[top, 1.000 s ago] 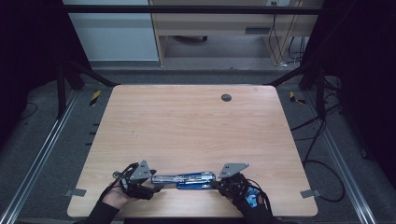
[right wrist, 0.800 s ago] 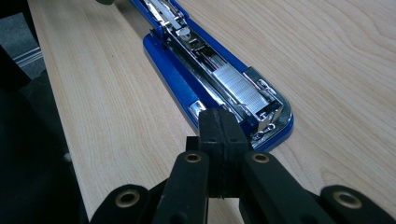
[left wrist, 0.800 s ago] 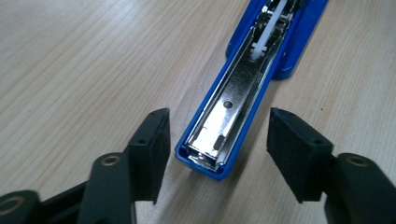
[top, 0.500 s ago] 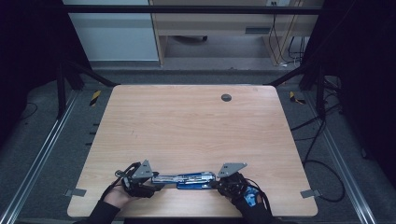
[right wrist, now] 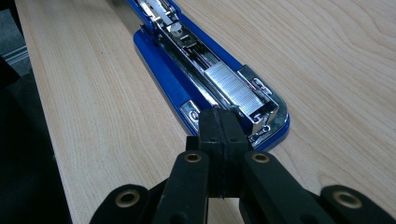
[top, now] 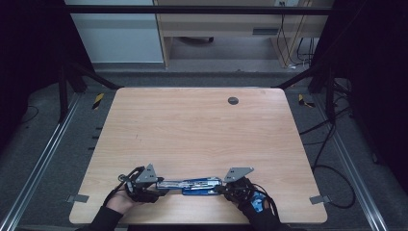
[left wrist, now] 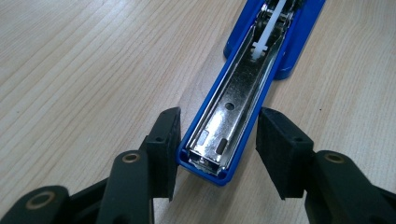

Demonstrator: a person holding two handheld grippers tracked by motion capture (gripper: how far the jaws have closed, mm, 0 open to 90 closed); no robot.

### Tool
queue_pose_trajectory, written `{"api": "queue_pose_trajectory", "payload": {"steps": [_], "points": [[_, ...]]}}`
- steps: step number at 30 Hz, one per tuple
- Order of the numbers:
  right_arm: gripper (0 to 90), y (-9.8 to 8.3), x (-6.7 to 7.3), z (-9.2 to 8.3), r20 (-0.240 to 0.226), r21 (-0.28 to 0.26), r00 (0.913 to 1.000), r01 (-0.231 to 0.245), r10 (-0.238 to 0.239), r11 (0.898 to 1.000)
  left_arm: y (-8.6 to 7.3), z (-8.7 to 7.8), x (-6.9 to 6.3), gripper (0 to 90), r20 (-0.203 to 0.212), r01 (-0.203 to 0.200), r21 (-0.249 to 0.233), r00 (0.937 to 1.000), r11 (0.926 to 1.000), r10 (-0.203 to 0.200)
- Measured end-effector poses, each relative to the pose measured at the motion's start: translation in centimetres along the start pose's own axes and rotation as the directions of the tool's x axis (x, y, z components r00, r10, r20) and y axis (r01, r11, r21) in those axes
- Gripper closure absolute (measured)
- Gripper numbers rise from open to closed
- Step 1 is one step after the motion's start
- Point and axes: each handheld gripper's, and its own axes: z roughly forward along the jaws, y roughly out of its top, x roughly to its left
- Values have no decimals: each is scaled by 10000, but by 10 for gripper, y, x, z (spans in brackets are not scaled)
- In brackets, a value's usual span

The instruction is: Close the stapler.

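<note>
Opened blue metal stapler (top: 190, 185) lying flat near the front edge of the pale wooden table (top: 192, 130).
The left gripper (left wrist: 217, 149), jaws just closing, straddles its lid end without pressing; the right gripper (right wrist: 223, 126), pressed together, rests at the staple-loaded end.

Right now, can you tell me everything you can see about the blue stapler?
The blue stapler lies swung fully open, flat on the wooden table near its front edge. Its blue body holds shiny metal parts: at one end a channel with a row of silver staples, at the other an empty channel with a white pusher. The left gripper straddles the empty end, fingers not pressing. The right gripper, shut, sits at the staple end.
</note>
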Motion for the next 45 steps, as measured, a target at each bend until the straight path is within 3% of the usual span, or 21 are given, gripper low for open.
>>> {"api": "queue_pose_trajectory", "payload": {"steps": [27, 45], "points": [[900, 0, 0, 0, -11, 1, 9999, -103, 103, 9999, 7, -9, -2, 510, -111, -320, -146, 9994, 9994, 319], [900, 0, 0, 1, -12, -21, 9999, -102, 102, 9999, 11, -12, -3, 511, -147, -312, -235, 9994, 9992, 308]]}}
